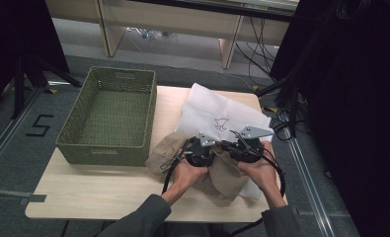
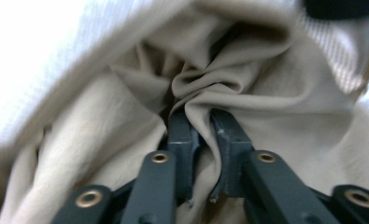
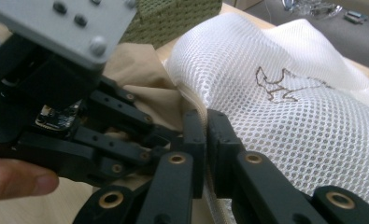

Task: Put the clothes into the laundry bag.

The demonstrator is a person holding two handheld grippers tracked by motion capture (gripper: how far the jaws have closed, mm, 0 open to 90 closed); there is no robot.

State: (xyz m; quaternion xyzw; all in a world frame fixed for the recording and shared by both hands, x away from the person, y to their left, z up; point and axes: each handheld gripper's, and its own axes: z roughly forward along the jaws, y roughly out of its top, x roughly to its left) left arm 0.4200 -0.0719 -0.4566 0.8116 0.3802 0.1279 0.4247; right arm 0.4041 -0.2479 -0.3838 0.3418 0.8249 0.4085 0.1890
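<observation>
A white mesh bag (image 1: 217, 111) with a brown outline drawing lies on the table, and a crumpled beige cloth (image 1: 169, 148) spreads from under its near edge. My left gripper (image 1: 202, 144) is shut on a bunched fold of the beige cloth (image 2: 102, 116), which is pinched between its pads (image 2: 180, 135). Right beside it, my right gripper (image 1: 241, 145) is shut on the edge of the mesh bag (image 3: 289, 93), whose rim runs down between its two fingers (image 3: 222, 135). In the right gripper view the left gripper (image 3: 145, 133) is close on the left, over the beige cloth (image 3: 135, 70).
A green woven basket (image 1: 108, 148) stands on the left half of the wooden table (image 1: 108, 192), its corner (image 3: 173, 18) just beyond the cloth. Cables and dark stands sit on the floor to the right and far left.
</observation>
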